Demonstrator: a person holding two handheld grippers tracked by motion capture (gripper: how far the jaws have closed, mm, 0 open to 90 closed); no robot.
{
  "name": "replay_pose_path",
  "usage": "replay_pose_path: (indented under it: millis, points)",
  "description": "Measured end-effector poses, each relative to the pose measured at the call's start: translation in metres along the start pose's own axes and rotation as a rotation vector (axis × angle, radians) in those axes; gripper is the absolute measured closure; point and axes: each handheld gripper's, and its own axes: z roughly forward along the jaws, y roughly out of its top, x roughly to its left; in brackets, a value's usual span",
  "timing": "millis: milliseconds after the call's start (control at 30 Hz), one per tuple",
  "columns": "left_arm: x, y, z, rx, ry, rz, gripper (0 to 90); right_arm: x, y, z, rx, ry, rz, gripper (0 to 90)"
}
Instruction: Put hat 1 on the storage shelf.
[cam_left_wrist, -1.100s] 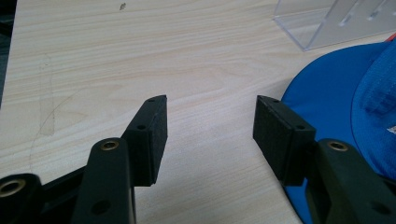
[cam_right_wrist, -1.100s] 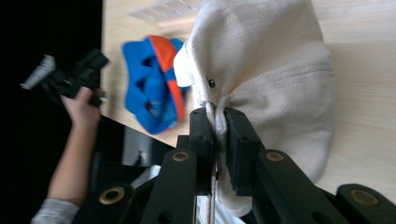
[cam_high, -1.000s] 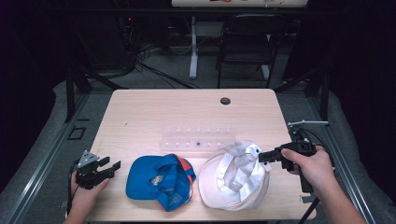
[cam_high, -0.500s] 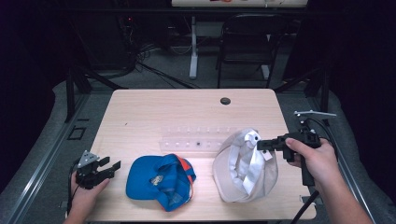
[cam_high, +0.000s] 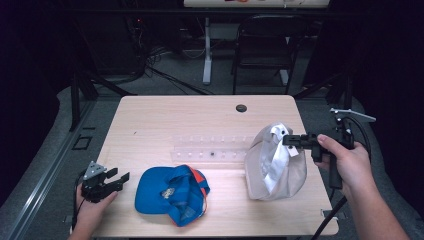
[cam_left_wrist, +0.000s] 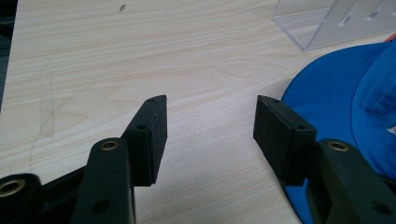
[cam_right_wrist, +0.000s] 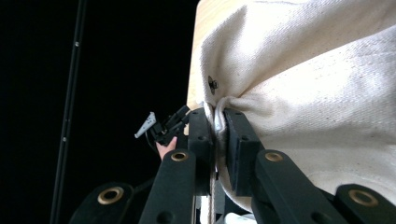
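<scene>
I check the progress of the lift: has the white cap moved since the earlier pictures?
Yes. The white cap, pinched in the right gripper, was tipped up onto its edge and shifted right, away from the blue cap, which lies where it was.

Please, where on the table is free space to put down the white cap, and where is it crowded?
Free: the far half of the table, behind the clear plastic rack. Also the left strip between the left gripper and the table's far edge. Crowded: the near edge, where the blue cap and white cap sit.
</scene>
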Motion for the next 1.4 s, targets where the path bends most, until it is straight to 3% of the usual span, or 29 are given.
replay_pose_path:
  millis: [233, 567, 800, 1233, 1400]
  points:
    - [-0.001, 0.0, 0.0, 0.006, 0.001, 0.008, 45.4, 0.011, 0.006, 0.006, 0.002, 0.011, -0.008, 82.1]
    - [-0.001, 0.001, -0.001, -0.001, -0.002, 0.009, 45.4, 0.051, 0.024, 0.023, -0.022, 0.028, -0.039, 82.0]
    - [-0.003, 0.001, 0.0, -0.011, -0.004, 0.011, 45.4, 0.07, 0.036, 0.038, -0.021, 0.048, -0.052, 82.0]
    - [-0.01, 0.004, -0.004, -0.011, -0.031, 0.028, 46.5, 0.09, 0.055, 0.069, -0.029, 0.085, -0.058, 82.1]
    - [-0.021, 0.011, -0.012, -0.065, -0.038, 0.05, 49.2, 0.093, 0.063, 0.085, -0.039, 0.092, -0.044, 82.1]
